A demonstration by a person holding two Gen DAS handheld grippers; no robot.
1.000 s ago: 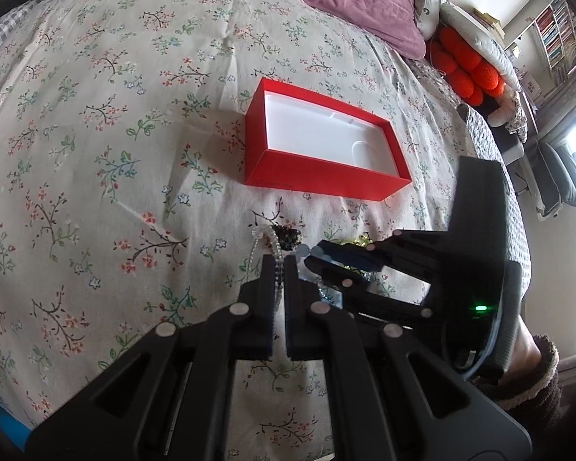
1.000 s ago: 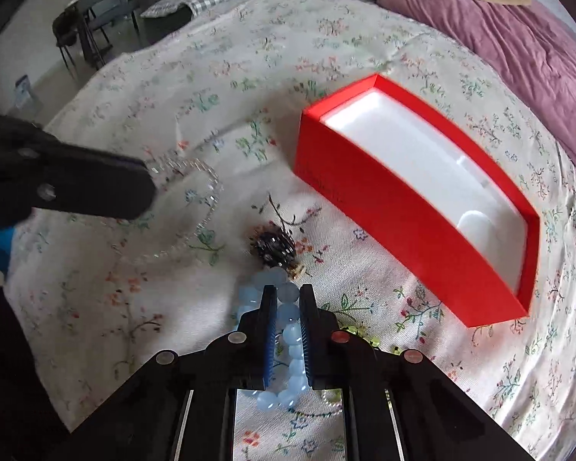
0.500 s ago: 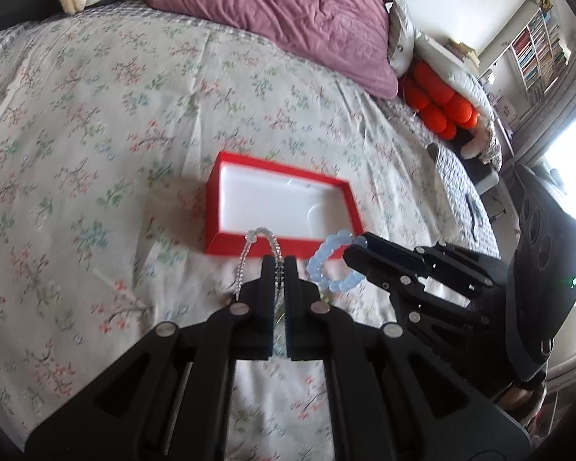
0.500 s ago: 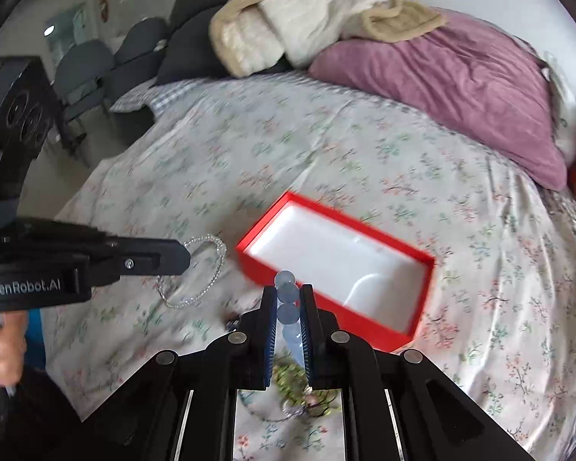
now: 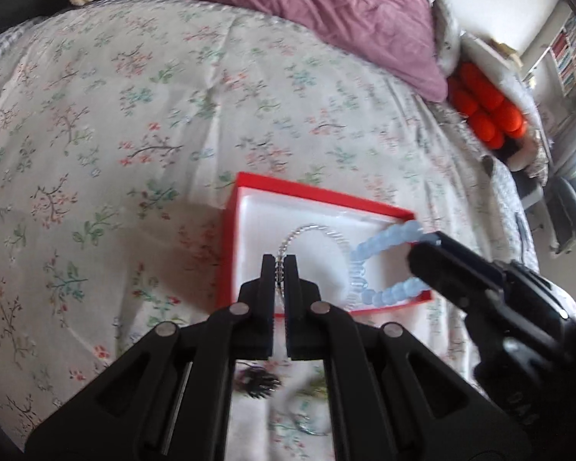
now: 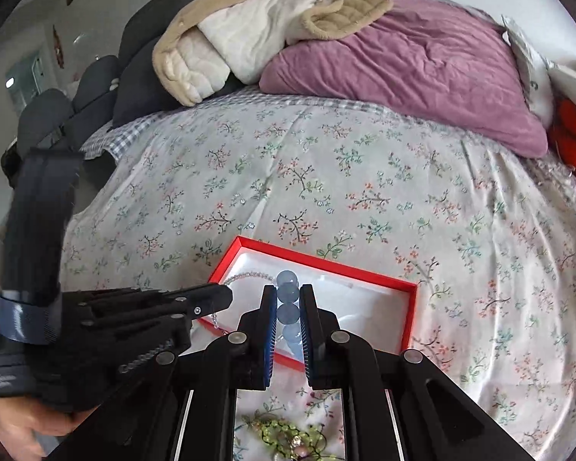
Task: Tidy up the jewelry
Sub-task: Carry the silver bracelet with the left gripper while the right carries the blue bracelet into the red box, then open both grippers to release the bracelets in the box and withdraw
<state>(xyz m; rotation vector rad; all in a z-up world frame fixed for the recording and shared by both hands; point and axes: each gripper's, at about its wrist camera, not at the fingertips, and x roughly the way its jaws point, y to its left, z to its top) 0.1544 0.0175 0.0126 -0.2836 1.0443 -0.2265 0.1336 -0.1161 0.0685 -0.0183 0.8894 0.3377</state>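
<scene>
Nearest the left wrist camera, a dark spiky ornament (image 5: 258,381) lies blurred on the flowered bedspread (image 5: 134,115) beneath the black arms. In the right wrist view, a green beaded piece (image 6: 288,436) rests on the cloth just short of the box.

The left tongs (image 5: 279,265) are clenched on a clear bead bracelet (image 5: 315,232), its loop held over the white lining of an open red box (image 5: 228,253). Beside them the right tongs (image 6: 288,309) grip a blue bead bracelet (image 6: 288,299) by several of its large round beads; from the left wrist camera, that blue loop (image 5: 380,265) hangs over the box's right end, crossing its near red wall. Whether either bracelet touches the lining cannot be told.

Farther up the bed lie a purple quilt (image 6: 403,65), a beige-and-cream blanket (image 6: 242,34) heaped on dark cushions, and orange pillows (image 5: 487,111) at the right edge.
</scene>
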